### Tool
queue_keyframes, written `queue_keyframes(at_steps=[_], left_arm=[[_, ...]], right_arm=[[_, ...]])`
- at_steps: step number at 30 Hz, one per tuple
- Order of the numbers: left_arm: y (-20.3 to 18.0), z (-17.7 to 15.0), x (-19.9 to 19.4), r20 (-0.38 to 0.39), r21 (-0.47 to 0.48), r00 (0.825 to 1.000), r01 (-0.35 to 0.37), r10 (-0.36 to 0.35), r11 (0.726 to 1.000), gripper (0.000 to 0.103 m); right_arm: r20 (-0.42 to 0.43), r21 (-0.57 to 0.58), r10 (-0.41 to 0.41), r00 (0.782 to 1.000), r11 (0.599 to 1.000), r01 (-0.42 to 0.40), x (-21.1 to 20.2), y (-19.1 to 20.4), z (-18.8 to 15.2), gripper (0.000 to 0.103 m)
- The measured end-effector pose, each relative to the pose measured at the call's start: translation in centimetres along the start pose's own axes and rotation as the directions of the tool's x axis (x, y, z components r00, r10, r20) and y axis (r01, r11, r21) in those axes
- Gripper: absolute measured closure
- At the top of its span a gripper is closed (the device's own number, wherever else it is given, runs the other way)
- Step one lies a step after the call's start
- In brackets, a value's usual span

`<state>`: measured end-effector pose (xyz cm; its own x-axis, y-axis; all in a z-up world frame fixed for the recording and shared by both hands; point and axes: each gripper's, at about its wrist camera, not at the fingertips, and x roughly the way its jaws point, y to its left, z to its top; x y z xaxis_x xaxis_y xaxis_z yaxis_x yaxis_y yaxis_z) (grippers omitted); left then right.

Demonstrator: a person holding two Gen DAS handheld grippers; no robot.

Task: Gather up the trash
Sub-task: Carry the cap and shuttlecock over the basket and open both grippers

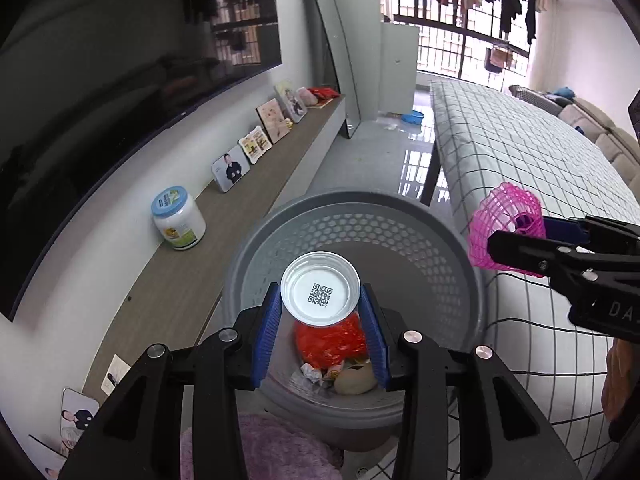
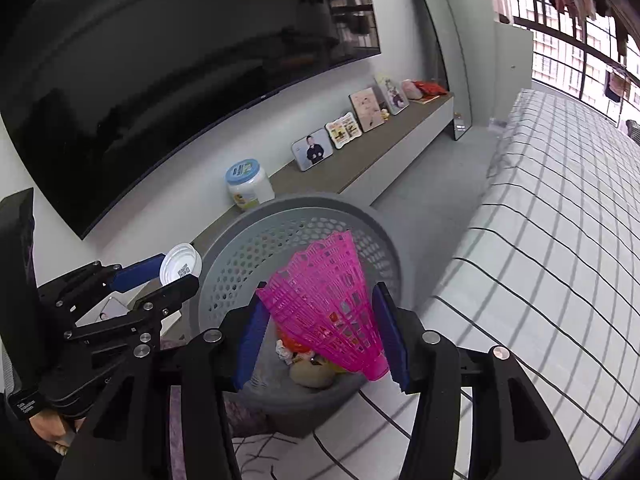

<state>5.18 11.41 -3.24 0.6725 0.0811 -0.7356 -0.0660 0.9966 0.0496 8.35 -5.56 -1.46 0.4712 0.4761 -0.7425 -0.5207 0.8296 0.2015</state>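
A white round lid (image 1: 320,290) with a printed code square sits pinched between the blue pads of my left gripper (image 1: 320,292), which is shut on it right above the grey perforated basket (image 1: 360,216). Inside the basket lie a red wrapper (image 1: 332,340), crumpled paper and a beige egg-like lump (image 1: 356,378). My right gripper (image 2: 324,336) is shut on a pink plastic shuttlecock (image 2: 332,308), also over the basket (image 2: 296,208). Each gripper shows in the other's view: the right gripper (image 1: 516,232) with the shuttlecock (image 1: 504,224), and the left gripper (image 2: 178,272) with the lid (image 2: 181,268).
A table with a checked cloth (image 1: 520,152) stands right beside the basket. Along the wall runs a low shelf (image 1: 192,280) with a white jar (image 1: 178,220) and several photo frames under a large dark screen. A pink rug (image 1: 260,448) lies in front of the basket.
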Motion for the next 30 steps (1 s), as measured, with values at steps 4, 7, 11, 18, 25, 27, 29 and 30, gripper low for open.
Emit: queue_keyframes(at_steps=[4,7,11,18,25,27,29,30], left_arm=[[1.0,0.0,0.8,-0.007,-0.019,1.000,-0.015,0.015,1.000,0.064],[1.2,-0.2,1.3,-0.008,-0.033,1.000,-0.024,0.023,0.999,0.064],[1.4,-0.3,2.1,-0.021,-0.048,0.999,-0.032,0.031,0.998,0.063],[1.2,-0.5,2.9,-0.038,-0.068,0.998,-0.046,0.043,0.997,0.063],[1.6,-1.0,3.2,-0.054,-0.099,0.997,-0.058,0.053,0.993,0.044],[1.5,-1.0,3.2,-0.057,-0.099,0.997,-0.064,0.059,0.993,0.038],[1.5,-1.1,3.0,-0.055,-0.102,0.996,-0.070,0.064,0.992,0.033],[1.5,-1.1,3.0,-0.056,-0.104,0.996,-0.071,0.066,0.992,0.032]], right_arm=[[-0.023,-0.025,0.006,1.000,1.000,-0.007,1.8,0.7,-0.1,0.053],[-0.040,-0.004,0.021,0.999,1.000,-0.021,3.2,0.6,-0.4,0.052],[-0.050,-0.008,0.019,0.999,1.000,-0.020,4.2,0.6,-1.2,0.052],[-0.051,-0.025,0.010,0.999,1.000,-0.011,4.6,0.5,-1.9,0.051],[-0.019,-0.001,0.044,0.999,0.999,-0.044,3.9,-0.2,-2.0,0.033],[-0.007,-0.002,0.035,0.999,0.999,-0.035,3.6,-0.2,-2.1,0.033],[-0.001,-0.002,0.028,1.000,1.000,-0.028,3.4,-0.2,-2.2,0.033],[0.000,0.000,0.026,1.000,1.000,-0.026,3.3,-0.2,-2.3,0.033]])
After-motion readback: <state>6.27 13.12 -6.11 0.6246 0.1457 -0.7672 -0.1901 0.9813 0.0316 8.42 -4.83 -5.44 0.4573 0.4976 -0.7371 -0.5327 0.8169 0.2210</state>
